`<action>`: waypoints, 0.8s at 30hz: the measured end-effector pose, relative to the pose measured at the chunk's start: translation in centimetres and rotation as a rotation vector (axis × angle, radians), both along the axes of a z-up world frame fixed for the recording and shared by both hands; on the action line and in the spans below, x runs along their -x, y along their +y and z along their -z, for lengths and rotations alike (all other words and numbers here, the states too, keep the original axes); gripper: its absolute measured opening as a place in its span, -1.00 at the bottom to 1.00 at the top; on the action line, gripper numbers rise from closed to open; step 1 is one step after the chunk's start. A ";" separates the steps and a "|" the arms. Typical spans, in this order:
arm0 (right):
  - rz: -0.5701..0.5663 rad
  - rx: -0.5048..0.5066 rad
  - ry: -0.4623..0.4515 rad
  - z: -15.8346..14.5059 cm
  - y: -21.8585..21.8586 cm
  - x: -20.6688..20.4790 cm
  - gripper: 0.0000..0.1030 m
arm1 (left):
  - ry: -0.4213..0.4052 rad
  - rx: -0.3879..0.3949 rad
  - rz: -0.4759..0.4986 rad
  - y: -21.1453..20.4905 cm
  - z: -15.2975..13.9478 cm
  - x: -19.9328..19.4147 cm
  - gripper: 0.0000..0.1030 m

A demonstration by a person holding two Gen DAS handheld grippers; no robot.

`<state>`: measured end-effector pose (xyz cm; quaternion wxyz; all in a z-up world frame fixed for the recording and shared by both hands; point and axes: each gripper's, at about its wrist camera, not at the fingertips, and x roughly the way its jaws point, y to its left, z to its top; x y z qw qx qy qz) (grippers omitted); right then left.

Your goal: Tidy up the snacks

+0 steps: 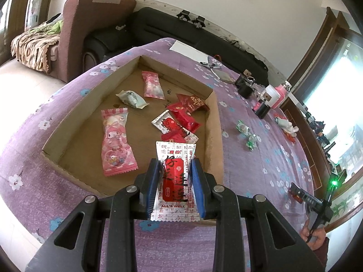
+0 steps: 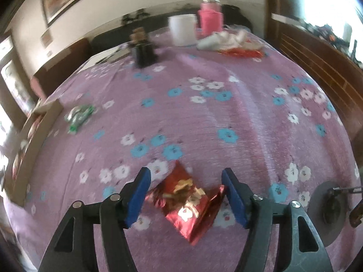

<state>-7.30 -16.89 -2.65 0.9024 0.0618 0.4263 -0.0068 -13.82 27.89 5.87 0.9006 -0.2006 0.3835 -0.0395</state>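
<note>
The left claw (image 1: 175,170) is clenched on a white-and-red snack packet (image 1: 175,182), its blue pads pressing the wrapper from both sides; the packet hangs over the near right corner of a shallow cardboard box (image 1: 214,122) that sits on the purple flowered worktop (image 1: 261,158). Inside the box, nearest, lies a long pink cartoon-printed packet (image 1: 115,145) on the left, and a loose heap of red and white-red packets (image 1: 179,122) lies just past the held one. Farther in are a pale crumpled packet (image 1: 132,98) and a second, smaller pink packet (image 1: 152,84). To the right of the box, on the cloth, lie two green-wrapped sweets (image 1: 247,136).

The right claw (image 2: 185,195) is released — its jaws stand wide apart on either side of a shiny red foil packet (image 2: 190,206) lying on the cloth; whether the pads touch it is unclear. Beyond, left, the green sweets show again beside the box wall. At the far edge stand a dark bottle (image 2: 144,49), a white cup (image 2: 182,29) and a pink jar (image 2: 209,18) — all blurred.
</note>
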 end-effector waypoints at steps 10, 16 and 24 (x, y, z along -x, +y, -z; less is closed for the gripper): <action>-0.064 0.108 0.056 0.5 2.7 0.3 -0.12 | 0.001 0.002 -0.017 0.7 0.1 0.4 -0.49; -0.073 0.071 0.024 -0.1 3.2 0.6 -0.38 | 0.012 -0.010 -0.051 2.0 0.4 0.2 -0.49; -0.159 0.053 -0.038 -2.4 7.4 -0.1 -0.38 | 0.034 -0.061 -0.057 2.3 0.9 -1.7 -0.49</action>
